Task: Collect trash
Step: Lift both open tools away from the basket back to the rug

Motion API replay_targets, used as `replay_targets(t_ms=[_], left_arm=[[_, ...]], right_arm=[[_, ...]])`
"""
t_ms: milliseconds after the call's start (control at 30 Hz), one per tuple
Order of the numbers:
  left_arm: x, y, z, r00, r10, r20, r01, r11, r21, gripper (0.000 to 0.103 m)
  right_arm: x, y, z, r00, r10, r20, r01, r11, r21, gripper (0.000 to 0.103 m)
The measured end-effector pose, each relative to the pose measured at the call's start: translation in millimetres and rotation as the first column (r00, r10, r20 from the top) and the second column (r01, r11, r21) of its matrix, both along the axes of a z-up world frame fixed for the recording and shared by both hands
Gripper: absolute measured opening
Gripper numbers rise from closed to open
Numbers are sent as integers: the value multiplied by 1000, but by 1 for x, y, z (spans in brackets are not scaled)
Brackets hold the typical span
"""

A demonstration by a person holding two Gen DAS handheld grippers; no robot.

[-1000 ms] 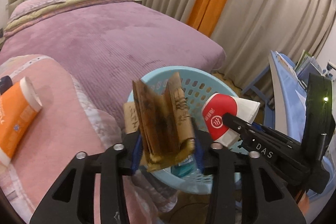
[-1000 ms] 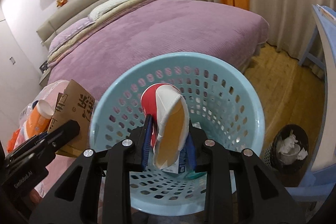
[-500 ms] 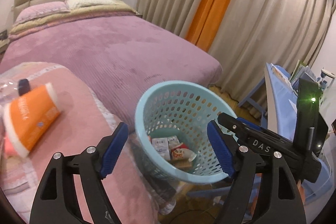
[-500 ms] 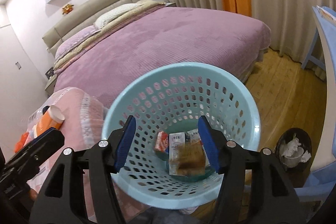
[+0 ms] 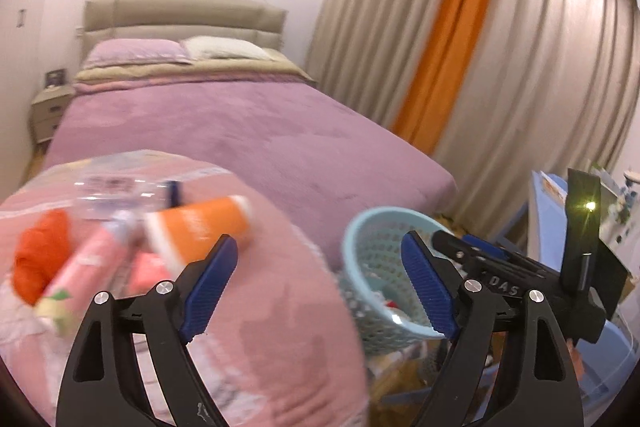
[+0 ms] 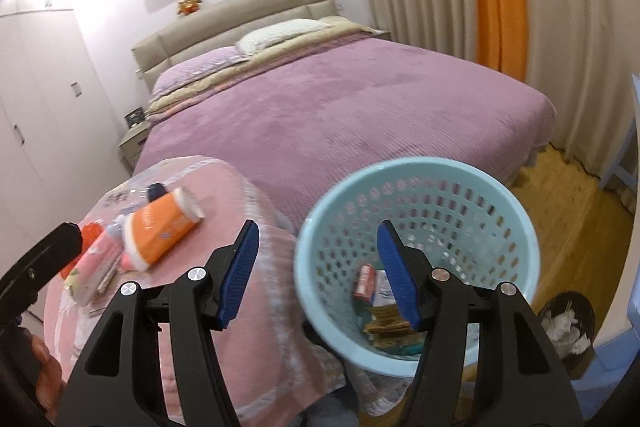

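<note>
A light blue perforated basket stands beside the pink-covered surface; it also shows in the left wrist view. Cartons and a brown paper bag lie at its bottom. On the pink cover lie an orange cup, a pink tube, a clear bottle and an orange item. The cup also shows blurred in the left wrist view. My right gripper is open and empty by the basket's left rim. My left gripper is open and empty between the cup and the basket.
A bed with a purple cover fills the room behind. Beige and orange curtains hang at right. A small black bin with crumpled paper stands on the wooden floor. A blue desk is at far right.
Both grippers opened and dropped their loads: the brown paper bag and the red-white cup went into the basket. Both then swung left toward the pink surface and its items.
</note>
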State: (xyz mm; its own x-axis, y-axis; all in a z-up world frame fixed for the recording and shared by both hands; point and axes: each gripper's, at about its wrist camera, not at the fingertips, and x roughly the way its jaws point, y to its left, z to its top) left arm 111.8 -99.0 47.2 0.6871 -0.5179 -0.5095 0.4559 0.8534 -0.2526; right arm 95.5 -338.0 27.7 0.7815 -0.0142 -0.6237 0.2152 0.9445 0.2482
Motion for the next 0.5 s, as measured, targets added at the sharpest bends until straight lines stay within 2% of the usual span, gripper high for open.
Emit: replay_targets(t_ms=[167, 333, 400, 500], left_arm=[[2, 50, 6, 992, 121, 15, -122, 992, 16, 82], [16, 111, 10, 972, 236, -6, -236, 972, 24, 82], [25, 130, 10, 964, 264, -20, -263, 964, 34, 82], [42, 148, 2, 963, 261, -73, -255, 964, 74, 82]], right_arm=[[14, 34, 8, 997, 74, 11, -74, 997, -15, 58], [34, 74, 14, 988, 153, 9, -153, 987, -38, 58], [40, 86, 14, 985, 175, 10, -174, 984, -44, 58], [56, 103, 11, 979, 204, 1, -204, 978, -38, 58]])
